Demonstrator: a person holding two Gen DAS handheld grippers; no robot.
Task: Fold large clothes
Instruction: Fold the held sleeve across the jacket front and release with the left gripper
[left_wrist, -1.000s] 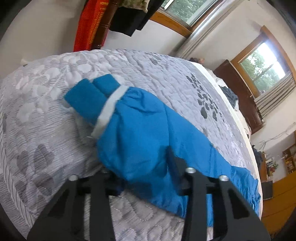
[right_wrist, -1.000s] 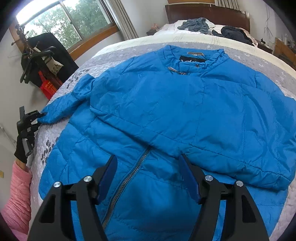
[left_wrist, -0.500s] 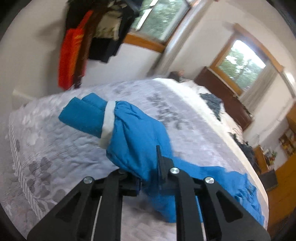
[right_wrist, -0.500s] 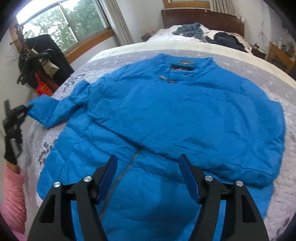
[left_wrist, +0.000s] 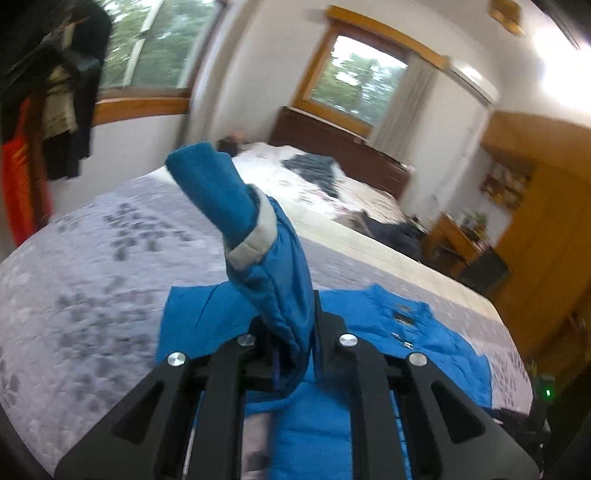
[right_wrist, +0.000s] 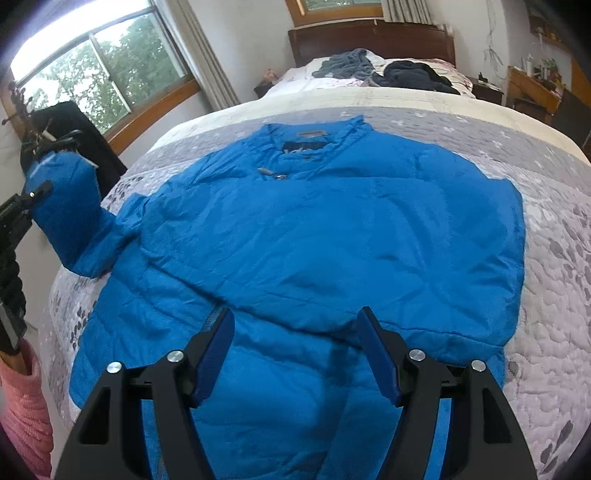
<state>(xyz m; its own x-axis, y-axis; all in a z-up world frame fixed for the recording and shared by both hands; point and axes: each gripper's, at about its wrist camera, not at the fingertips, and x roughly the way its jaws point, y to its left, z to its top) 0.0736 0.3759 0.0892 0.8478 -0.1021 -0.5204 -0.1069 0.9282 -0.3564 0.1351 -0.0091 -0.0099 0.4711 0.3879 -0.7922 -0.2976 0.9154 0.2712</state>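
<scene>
A blue padded jacket (right_wrist: 332, 229) lies front up on the grey quilted bed (right_wrist: 554, 258), collar toward the headboard. Its far sleeve is folded across the chest. My left gripper (left_wrist: 291, 332) is shut on the other sleeve (left_wrist: 273, 266), which stands up in the air with its blue cuff (left_wrist: 214, 188) and white band on top. In the right wrist view that lifted sleeve (right_wrist: 70, 214) hangs at the left, beside the left gripper (right_wrist: 22, 206). My right gripper (right_wrist: 295, 354) hovers open above the jacket's lower front, nothing between its blue pads (right_wrist: 376, 350).
Dark clothes (right_wrist: 406, 74) lie near the wooden headboard (right_wrist: 369, 37). A rack of hanging clothes (left_wrist: 55, 110) stands by the window at the left. A wooden table (left_wrist: 458, 240) and wardrobe (left_wrist: 546, 221) are at the right. A pink sleeve (right_wrist: 22, 406) shows at the lower left.
My left gripper has shut on the sleeve, lifted it off the bed and swung it toward the jacket body. The right gripper stayed open and drew back slightly.
</scene>
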